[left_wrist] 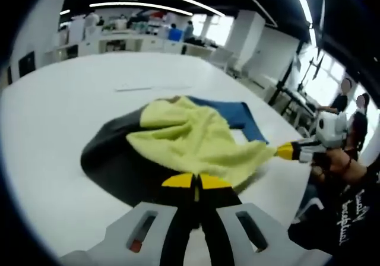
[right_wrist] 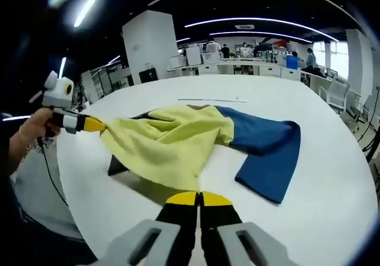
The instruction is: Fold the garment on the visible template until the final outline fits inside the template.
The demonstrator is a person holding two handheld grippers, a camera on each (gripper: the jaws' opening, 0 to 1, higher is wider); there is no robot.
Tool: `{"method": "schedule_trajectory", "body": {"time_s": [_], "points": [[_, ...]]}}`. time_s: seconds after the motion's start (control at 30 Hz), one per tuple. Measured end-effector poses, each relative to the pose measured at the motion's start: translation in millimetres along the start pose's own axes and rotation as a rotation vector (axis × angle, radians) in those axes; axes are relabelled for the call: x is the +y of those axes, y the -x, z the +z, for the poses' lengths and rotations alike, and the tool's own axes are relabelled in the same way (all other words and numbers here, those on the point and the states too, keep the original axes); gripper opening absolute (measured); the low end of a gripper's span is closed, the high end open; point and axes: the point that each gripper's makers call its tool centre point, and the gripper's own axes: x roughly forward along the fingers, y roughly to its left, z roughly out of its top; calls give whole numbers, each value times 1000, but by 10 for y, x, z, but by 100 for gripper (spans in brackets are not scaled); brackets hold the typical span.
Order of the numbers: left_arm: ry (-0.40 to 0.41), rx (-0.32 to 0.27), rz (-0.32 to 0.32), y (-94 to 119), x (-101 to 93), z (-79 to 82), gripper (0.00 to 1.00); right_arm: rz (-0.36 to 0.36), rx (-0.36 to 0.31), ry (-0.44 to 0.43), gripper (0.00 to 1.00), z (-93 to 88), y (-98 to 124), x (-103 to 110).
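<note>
Two grippers, each w/ yellow-tipped jaws pressed together on the yellow edge of the garment (left_wrist: 196, 138). Left gripper (left_wrist: 196, 181) pinches the near hem in the left gripper view; right gripper (right_wrist: 199, 199) does the same in the right gripper view. A hand (right_wrist: 37, 129) grips the left tool's handle at table edge. Garment: yellow and blue panels, lifted and stretched between both grippers, over a dark template (left_wrist: 110, 156) on the white table (left_wrist: 53, 135). Office desks far behind.

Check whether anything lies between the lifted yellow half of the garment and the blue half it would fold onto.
Nothing visible does. Both tongs, left and right, pinch the yellow edge of the garment, and the blue part lies flat on bare white table with nothing resting on it.
</note>
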Motion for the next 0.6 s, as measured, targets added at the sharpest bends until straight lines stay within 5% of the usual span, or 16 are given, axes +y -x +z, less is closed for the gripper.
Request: {"method": "schedule_trajectory", "body": {"time_s": [0.33, 0.6], "points": [[-11, -14, -77, -411, -294, 297, 0, -7, 85, 22, 0, -303, -92, 16], [-21, 40, -105, -846, -409, 269, 0, -4, 110, -32, 0, -419, -104, -3]]}}
